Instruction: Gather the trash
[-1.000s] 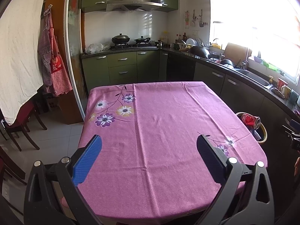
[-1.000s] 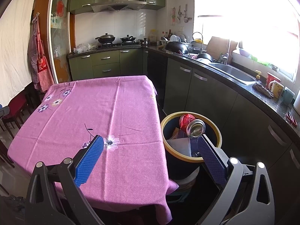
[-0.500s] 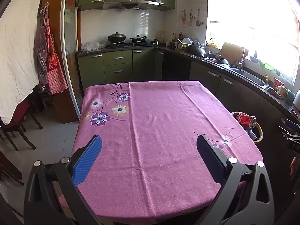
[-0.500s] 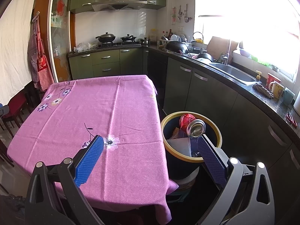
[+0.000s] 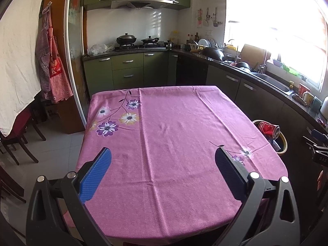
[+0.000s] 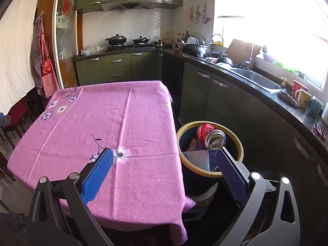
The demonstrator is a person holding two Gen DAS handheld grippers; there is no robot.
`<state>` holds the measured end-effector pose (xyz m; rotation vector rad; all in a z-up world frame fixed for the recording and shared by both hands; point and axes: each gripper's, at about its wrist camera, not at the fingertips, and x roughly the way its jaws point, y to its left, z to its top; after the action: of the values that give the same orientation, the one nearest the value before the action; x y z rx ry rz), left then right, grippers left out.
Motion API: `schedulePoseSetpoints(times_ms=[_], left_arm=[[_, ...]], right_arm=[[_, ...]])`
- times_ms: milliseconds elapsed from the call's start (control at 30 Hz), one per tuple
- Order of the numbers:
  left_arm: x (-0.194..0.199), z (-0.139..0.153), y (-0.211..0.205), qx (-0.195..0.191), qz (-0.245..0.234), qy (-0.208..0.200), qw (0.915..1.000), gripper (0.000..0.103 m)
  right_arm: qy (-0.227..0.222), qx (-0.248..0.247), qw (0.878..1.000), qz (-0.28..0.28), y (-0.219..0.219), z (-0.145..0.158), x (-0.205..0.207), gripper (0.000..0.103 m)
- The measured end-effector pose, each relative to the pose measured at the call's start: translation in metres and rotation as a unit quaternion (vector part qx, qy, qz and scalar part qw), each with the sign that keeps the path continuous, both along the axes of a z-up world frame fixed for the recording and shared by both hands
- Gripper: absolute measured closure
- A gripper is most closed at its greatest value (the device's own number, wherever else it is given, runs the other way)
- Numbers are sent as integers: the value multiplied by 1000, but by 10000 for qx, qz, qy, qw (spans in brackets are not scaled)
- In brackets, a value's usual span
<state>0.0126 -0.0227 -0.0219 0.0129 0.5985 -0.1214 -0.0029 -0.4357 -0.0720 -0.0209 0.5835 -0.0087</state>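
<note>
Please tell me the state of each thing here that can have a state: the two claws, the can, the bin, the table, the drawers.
Left claw: open, holding nothing, over the table.
Right claw: open, holding nothing.
Red can: crushed, lying on its side on top of the trash in the bin.
Trash bin: uncovered, nearly full, beside the table.
Table: covered by a pink cloth, no trash on it.
Cabinet drawers: closed.

Can (image 6: 211, 136) in bin (image 6: 239, 147) beside table (image 6: 123, 123)
</note>
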Motion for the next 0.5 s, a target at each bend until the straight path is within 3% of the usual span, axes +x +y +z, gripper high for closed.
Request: schedulePoseSetpoints(times_ms=[267, 500], left_arm=[[4, -6, 2, -186, -83, 96, 9997, 7], [4, -6, 1, -108, -38, 47, 9999, 7]], right_arm=[[20, -1, 10000, -1, -1, -2, 1, 5], [21, -8, 10000, 3, -1, -2, 1, 5]])
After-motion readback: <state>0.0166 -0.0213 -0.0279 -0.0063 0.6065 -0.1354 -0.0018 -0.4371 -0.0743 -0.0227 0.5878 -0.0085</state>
